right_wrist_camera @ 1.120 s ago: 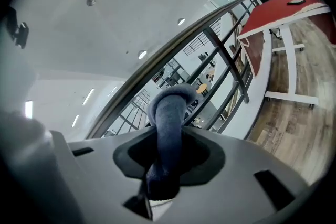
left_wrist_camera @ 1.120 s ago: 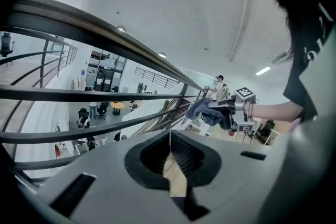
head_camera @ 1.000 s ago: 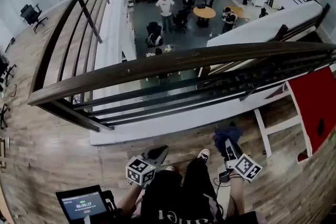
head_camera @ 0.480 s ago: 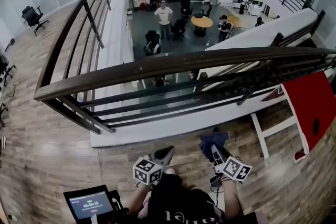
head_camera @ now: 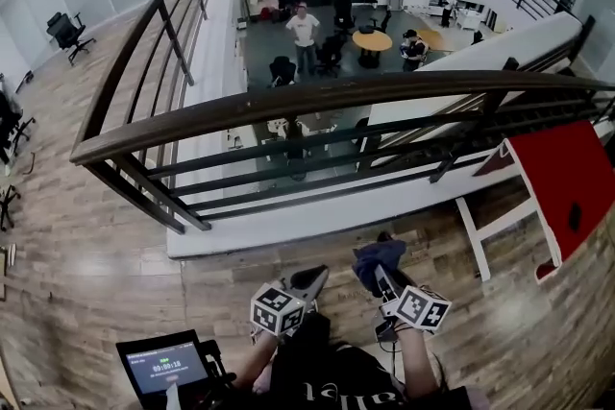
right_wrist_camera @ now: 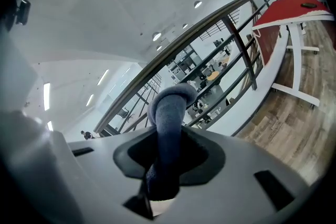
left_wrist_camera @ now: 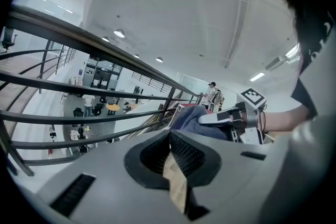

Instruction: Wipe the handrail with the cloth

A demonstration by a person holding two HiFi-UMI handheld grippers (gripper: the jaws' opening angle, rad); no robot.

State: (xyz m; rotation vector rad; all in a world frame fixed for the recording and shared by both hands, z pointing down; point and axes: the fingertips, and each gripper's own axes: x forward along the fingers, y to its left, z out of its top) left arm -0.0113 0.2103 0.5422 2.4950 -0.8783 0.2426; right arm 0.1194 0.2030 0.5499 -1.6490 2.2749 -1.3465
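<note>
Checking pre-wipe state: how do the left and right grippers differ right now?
Left gripper: jaws together on nothing. Right gripper: jaws shut on the blue cloth. Left gripper's tips are bare; right gripper's have cloth bunched ahead of them. Shared: both sit low by the person's legs, apart from the handrail.

Wood-plank floor (head_camera: 86,264) runs near and left. A red table (head_camera: 553,173) stands right, an office chair (head_camera: 65,31) far left. Below, a hall (head_camera: 264,38) holds a round table (head_camera: 372,40).
</note>
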